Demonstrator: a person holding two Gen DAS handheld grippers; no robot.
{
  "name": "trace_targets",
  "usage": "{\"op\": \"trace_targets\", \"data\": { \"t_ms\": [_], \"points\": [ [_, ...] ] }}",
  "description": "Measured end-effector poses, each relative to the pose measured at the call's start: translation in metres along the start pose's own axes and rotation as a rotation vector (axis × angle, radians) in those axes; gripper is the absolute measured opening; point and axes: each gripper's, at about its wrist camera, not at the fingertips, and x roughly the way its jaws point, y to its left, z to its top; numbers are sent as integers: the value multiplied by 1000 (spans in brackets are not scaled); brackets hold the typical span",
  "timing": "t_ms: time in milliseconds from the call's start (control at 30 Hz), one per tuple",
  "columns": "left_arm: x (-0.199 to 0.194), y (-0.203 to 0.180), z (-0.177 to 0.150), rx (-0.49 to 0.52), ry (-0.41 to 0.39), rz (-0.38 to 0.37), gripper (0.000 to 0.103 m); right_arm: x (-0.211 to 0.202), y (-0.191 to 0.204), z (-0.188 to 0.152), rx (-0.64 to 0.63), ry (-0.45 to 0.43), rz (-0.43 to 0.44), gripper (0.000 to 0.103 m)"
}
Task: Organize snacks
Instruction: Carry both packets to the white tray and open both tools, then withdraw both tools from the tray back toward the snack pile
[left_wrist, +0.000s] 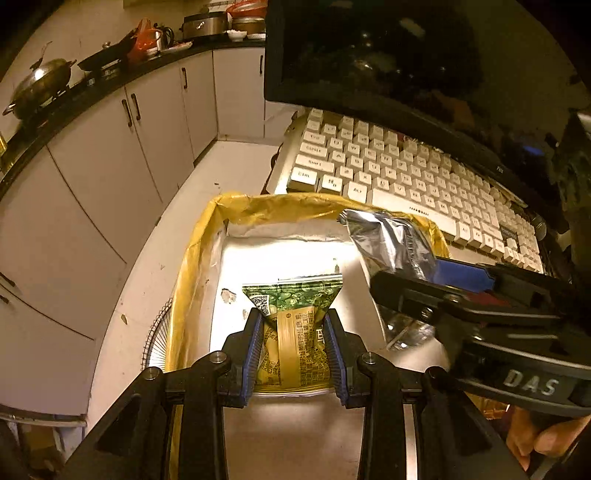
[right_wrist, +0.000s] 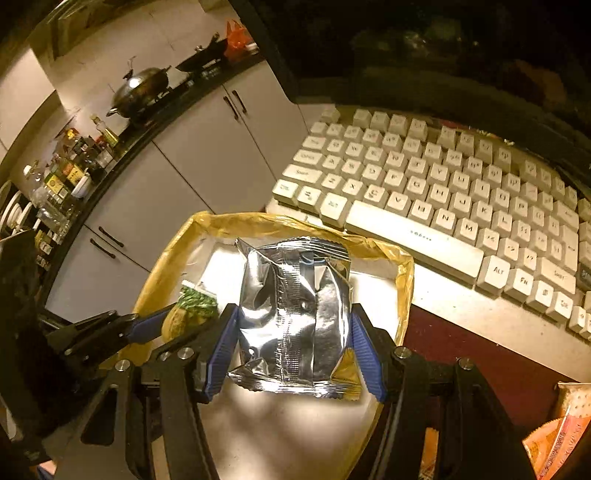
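My left gripper (left_wrist: 294, 325) is shut on a green and gold snack packet (left_wrist: 295, 325) and holds it over a box (left_wrist: 192, 266) with a yellow taped rim and white inside. My right gripper (right_wrist: 293, 325) is shut on a silver foil snack packet (right_wrist: 295, 314) and holds it over the same box (right_wrist: 404, 280). In the left wrist view the silver packet (left_wrist: 388, 240) and the right gripper show at the right. In the right wrist view the green packet (right_wrist: 192, 306) and the left gripper's blue fingers (right_wrist: 147, 325) show at the left.
A white keyboard (left_wrist: 406, 173) lies just behind the box, under a dark monitor (left_wrist: 369, 55). More snack packets (right_wrist: 561, 432) lie at the right on a dark red surface. Kitchen cabinets (left_wrist: 110, 166) and a counter with pots stand at the left.
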Motion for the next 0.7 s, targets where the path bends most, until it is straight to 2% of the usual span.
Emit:
{"op": "trace_targets", "data": {
  "t_ms": [700],
  "points": [
    [13,-4,4,4,41,16,35,18,14,3,-26,22,-46,59]
  ]
}}
